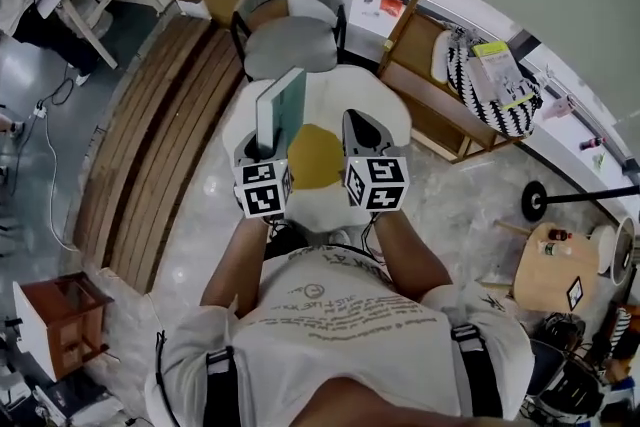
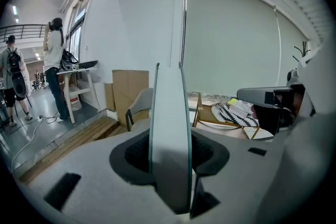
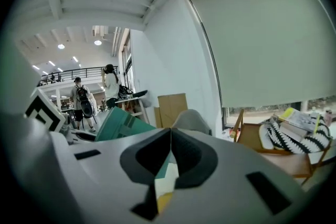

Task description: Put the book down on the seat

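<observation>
Now book (image 1: 285, 105) upright betw. jaws of L claw (image 1: 266, 143) (clamped, edge-on).

Head camera: above front of grey chair (image 1: 290, 25), facing steeply down, close. Camera on left gripper (image 1: 266, 147): low, sighting along own jaws toward chair, window blind (image 2: 231, 39) beyond it. Camera on right gripper (image 1: 358, 123): alongside, same heading. All three share chair.

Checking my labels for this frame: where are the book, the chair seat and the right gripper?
book (image 1: 288, 105): head view, on its teal cover.
chair seat (image 1: 290, 47): head view, middle of the grey cushion.
right gripper (image 1: 357, 119): head view, at the tips of its closed fingers.
</observation>
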The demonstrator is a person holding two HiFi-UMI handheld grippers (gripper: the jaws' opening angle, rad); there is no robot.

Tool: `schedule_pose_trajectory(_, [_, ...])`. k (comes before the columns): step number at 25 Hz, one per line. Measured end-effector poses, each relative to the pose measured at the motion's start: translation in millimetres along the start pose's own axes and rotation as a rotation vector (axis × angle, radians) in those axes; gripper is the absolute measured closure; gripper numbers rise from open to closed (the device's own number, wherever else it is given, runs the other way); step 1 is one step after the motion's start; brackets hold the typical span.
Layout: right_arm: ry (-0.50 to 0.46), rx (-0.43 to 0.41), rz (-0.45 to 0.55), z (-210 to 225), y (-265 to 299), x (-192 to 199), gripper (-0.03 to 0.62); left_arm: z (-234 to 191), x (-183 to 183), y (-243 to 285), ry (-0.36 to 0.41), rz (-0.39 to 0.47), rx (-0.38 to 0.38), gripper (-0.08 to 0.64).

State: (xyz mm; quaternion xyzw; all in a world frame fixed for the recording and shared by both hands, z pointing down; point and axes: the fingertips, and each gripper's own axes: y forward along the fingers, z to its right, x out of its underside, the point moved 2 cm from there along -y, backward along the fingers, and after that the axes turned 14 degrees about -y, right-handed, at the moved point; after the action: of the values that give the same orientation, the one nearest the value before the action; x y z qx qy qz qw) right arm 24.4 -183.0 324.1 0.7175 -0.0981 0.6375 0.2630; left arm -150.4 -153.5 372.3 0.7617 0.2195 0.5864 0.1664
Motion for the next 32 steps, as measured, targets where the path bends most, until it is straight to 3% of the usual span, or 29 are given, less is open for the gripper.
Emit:
schedule_pose_trajectory(6, [0.021,0.034,-0.122,11,15,50,0.563,-28,45,27,0.067,-0.118,-0.033,0.388])
schedule_pose_trajectory(14, [0.028,0.084,-0.291,10,35,141,0.563,-83,125,75,0.08,-0.267,-0.05,0.388])
schedule_pose_trajectory(22, [0.077,0.066,-0.442,-19,45,247,0.563,-116,208,139,0.215,-0.358,-0.029,0.388])
schedule_pose_trajectory(25, [0.099,0.026,-0.503,-36,46,288,0.563,-115,239,163,0.339,-0.357,-0.014,0.388])
schedule_pose_trajectory(32, [0.117,-0.06,-0.629,-74,17,366,0.563,-87,304,209,0.854,-0.219,0.01,0.388])
